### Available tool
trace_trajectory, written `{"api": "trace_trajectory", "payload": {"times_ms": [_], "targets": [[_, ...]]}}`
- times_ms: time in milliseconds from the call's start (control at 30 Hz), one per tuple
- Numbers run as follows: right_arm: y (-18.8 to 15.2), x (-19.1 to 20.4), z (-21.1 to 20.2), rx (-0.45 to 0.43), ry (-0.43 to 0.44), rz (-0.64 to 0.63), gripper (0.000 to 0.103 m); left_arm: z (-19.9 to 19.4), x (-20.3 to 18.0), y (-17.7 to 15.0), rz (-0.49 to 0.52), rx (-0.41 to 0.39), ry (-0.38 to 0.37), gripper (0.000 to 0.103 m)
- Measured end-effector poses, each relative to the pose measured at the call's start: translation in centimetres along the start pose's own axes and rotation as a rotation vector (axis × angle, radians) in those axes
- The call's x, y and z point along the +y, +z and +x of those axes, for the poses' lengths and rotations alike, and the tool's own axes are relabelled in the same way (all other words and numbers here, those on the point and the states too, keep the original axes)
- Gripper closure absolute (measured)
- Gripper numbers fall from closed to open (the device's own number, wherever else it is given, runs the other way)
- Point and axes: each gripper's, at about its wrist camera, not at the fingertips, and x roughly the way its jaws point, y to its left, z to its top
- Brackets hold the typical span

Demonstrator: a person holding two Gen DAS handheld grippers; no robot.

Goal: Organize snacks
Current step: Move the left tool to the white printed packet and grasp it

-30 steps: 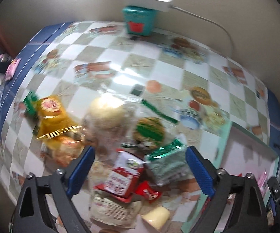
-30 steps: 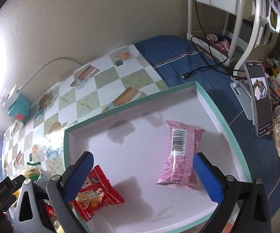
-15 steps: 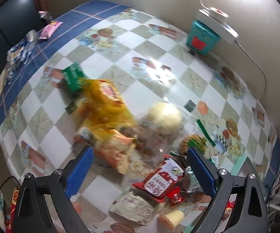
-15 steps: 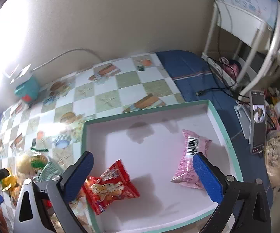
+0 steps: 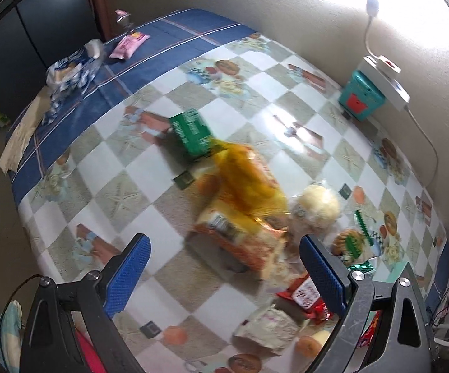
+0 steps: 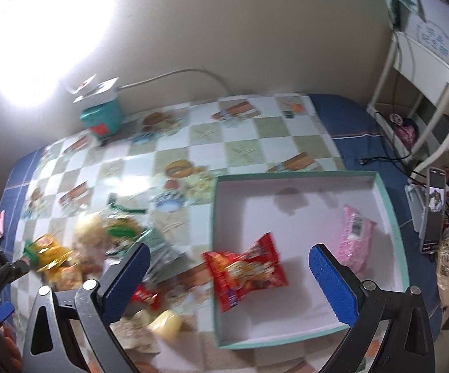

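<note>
A lived-in home room: a table under a food-print checkered cloth (image 5: 125,192) against a bare wall, a power strip (image 5: 386,77) (plugged in), a propped phone (image 6: 432,211) beside it.

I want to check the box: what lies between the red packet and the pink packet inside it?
Nothing: between the red packet and the pink packet only the box's bare white floor shows, in the right wrist view.

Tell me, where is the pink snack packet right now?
In the right wrist view, the pink packet lies inside the white box, near its right wall, with the red packet to its left.
</note>
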Motion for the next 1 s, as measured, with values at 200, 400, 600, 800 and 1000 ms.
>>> {"api": "trace_trajectory", "payload": {"times_ms": [200, 400, 600, 800, 1000], "targets": [[-1.2, 3.2, -0.4, 0.048, 0.113, -0.049, 0.000, 0.5, 2.9, 0.0, -0.051, 0.034, -0.022, 0.006], [-2.0, 3.9, -0.6, 0.075, 0.147, -0.048, 0.000, 1.4, 4.9, -0.8, -0.071, 0.081, -0.048, 0.006], [-4.0, 3.8, 1.1, 0.175, 0.188, -0.008, 0.000, 2.1, 6.0, -1.1, -0.074, 0.102, -0.072, 0.006], [-5.9, 3.6, 2.9, 0.247, 0.152, -0.008, 0.000, 3.2, 4.1, -2.0, 0.015, 0.163, -0.101, 0.006], [-7.6, 2.9, 4.9, 0.322, 0.094, 0.010, 0.000, 5.3, 0.7, -3.9, 0.140, 0.267, -0.113, 0.006]]}}
